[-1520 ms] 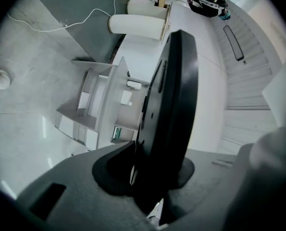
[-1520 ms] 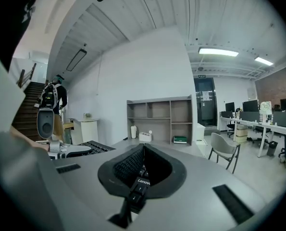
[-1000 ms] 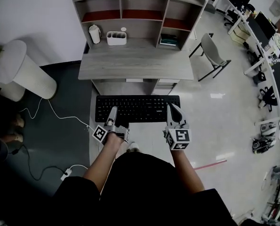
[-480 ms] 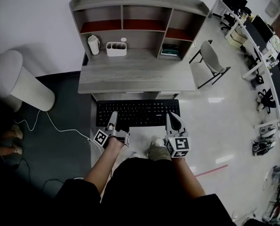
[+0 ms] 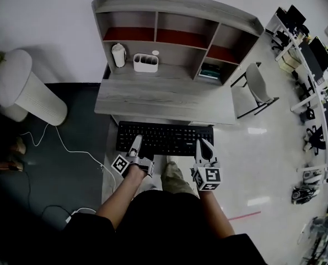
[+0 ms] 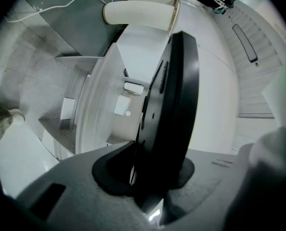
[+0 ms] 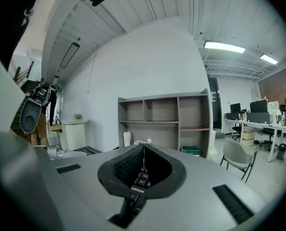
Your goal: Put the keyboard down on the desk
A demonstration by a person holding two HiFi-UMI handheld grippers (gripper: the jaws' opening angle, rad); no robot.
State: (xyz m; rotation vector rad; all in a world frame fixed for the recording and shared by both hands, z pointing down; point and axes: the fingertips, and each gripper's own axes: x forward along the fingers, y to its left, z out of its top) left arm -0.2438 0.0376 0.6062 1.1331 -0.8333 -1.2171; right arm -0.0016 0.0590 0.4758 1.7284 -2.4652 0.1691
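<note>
A black keyboard [image 5: 165, 138] hangs level in the air just in front of the grey desk [image 5: 164, 95], its far edge close to the desk's front edge. My left gripper [image 5: 135, 146] is shut on the keyboard's near edge toward its left end. My right gripper [image 5: 202, 148] is shut on the near edge at its right end. In the left gripper view the keyboard [image 6: 174, 105] stands edge-on between the pads of the left gripper [image 6: 147, 177]. In the right gripper view its keys [image 7: 139, 179] show inside the closed pads of the right gripper [image 7: 143, 170].
The desk carries a hutch with shelves. A white jug [image 5: 118, 54] and a white holder [image 5: 145, 63] stand at the back left, and books [image 5: 210, 72] lie at the back right. A grey chair [image 5: 257, 87] stands to the right, a white round stand [image 5: 26, 87] to the left, and a cable [image 5: 70, 148] runs over the floor.
Both grippers have carried the keyboard forward, closer to the desk's front edge. The person has stepped forward, and a shoe now shows below the keyboard.
</note>
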